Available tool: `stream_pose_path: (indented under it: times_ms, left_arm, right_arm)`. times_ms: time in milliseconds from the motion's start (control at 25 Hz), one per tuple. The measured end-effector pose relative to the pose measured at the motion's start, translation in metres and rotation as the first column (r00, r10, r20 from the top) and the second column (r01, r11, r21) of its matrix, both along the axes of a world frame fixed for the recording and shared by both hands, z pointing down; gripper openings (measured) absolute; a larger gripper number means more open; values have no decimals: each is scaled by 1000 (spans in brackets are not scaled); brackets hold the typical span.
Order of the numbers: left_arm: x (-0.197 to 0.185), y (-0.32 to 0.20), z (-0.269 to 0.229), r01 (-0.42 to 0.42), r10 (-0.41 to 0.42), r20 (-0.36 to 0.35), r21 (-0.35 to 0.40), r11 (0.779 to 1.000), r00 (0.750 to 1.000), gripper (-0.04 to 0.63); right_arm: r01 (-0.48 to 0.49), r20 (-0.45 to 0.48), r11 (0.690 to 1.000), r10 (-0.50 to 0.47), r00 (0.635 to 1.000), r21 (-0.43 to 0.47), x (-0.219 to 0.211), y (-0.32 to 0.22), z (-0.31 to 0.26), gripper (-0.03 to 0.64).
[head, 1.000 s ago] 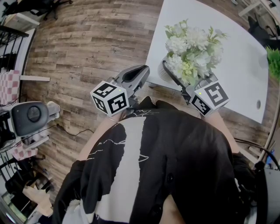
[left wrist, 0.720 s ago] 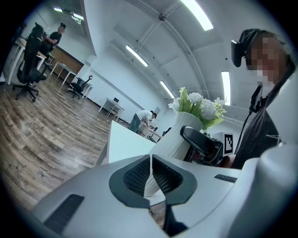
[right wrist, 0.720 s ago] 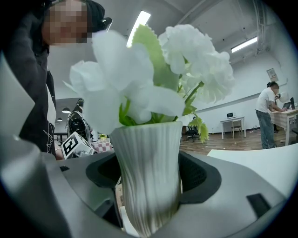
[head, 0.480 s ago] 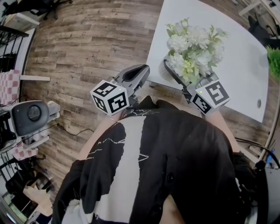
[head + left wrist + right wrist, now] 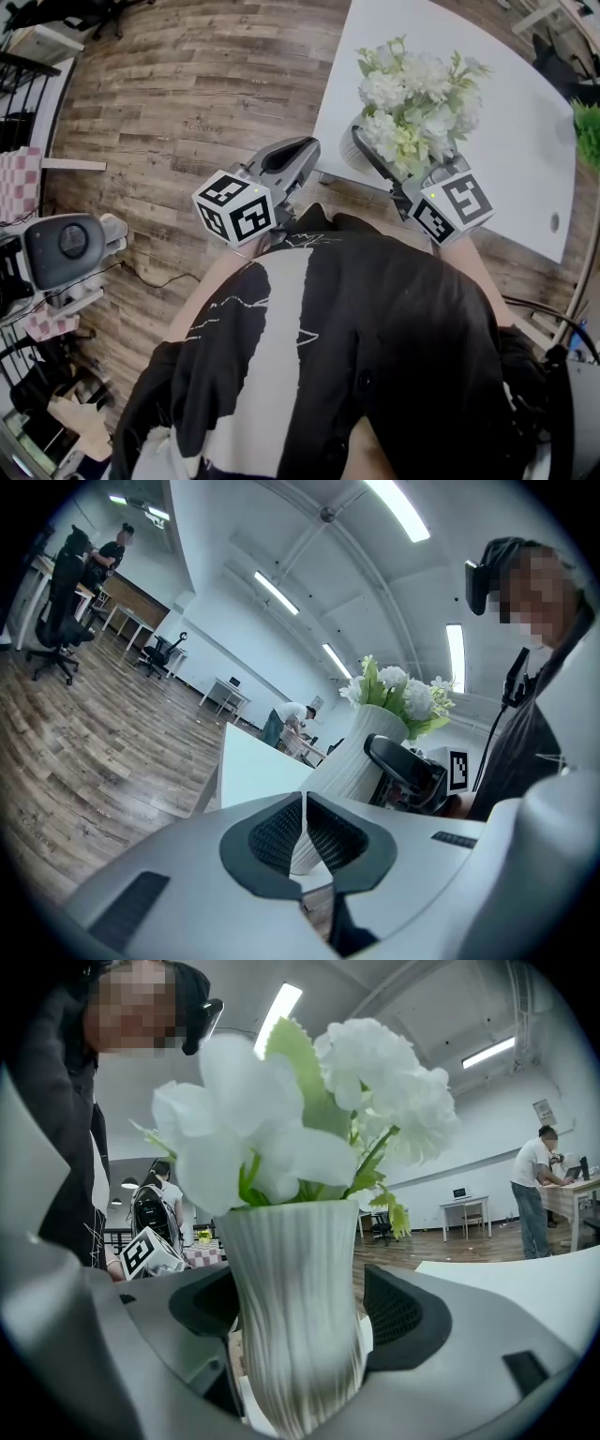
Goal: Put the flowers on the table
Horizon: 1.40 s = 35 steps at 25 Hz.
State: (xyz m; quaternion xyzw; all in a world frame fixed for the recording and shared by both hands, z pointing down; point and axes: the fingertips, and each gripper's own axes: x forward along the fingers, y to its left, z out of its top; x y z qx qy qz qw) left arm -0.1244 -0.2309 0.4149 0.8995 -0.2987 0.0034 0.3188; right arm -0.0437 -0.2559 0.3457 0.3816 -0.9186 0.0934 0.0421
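Observation:
White flowers (image 5: pixel 412 94) stand in a ribbed white vase (image 5: pixel 350 150) on the white table (image 5: pixel 511 178), close to its near left corner. My right gripper (image 5: pixel 375 155) reaches around the vase from my side. In the right gripper view the vase (image 5: pixel 295 1316) stands upright between the pads, its jaws are opening, and a thin gap shows at the right pad (image 5: pixel 398 1312). My left gripper (image 5: pixel 307 150) is shut and empty, over the floor just left of the table corner. From the left gripper (image 5: pixel 303 832) view, the vase (image 5: pixel 361 752) shows just ahead.
Wooden floor (image 5: pixel 187 103) lies left of the table. A grey device (image 5: pixel 66 248) sits at the left edge, by a chequered cloth (image 5: pixel 19 183). A green plant (image 5: pixel 586 131) shows at the right edge. Desks, chairs and people are far off in the room.
The right gripper and the vase have shifted very slightly to the right. The left gripper has hardly moved.

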Motion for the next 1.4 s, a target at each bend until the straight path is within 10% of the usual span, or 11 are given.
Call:
stream_pose_path:
  times_ms: [1400]
  left_arm:
    - [67,41,-12,84,-84,47,20,996,995,26]
  right_arm:
    - [135,64,991,-136,989,19,53,41,-10,397]
